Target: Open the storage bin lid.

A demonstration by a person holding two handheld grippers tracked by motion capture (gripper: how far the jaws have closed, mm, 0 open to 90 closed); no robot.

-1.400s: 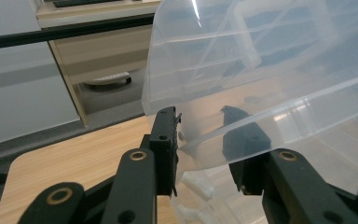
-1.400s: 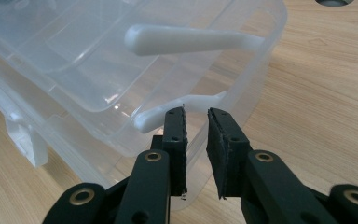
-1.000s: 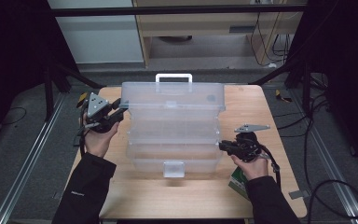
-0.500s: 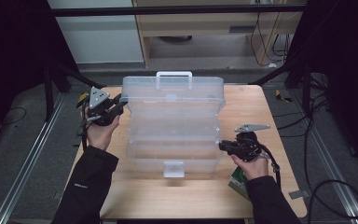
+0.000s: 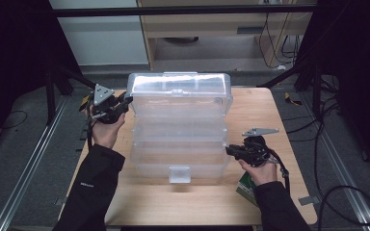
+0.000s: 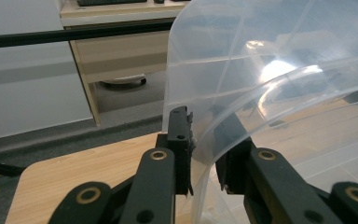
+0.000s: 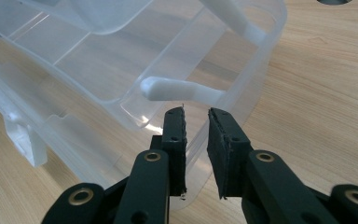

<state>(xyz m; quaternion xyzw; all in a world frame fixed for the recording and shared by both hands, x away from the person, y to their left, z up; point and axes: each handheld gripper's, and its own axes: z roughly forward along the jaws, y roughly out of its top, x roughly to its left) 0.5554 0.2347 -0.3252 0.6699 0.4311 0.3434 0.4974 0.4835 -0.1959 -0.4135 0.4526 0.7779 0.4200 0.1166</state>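
Note:
A clear plastic tiered storage box stands in the middle of the wooden table. Its lid is lifted at the back. My left gripper is at the lid's left end. In the left gripper view the lid's curved edge runs between the jaws of my left gripper, which have just been closing on it. My right gripper is at the box's right side. In the right gripper view my right gripper is shut on the thin rim of the box, just below a white hinge arm.
The box's white latch faces the table's front edge. A green packet lies under the right hand. Bare wood runs to the right of the box. A wooden cabinet and dark metal frame rails stand beyond the table.
The left gripper has moved up and back with the lid's left end. The lid has swung up, and its white handle no longer sticks out at the back. The right gripper has stayed put.

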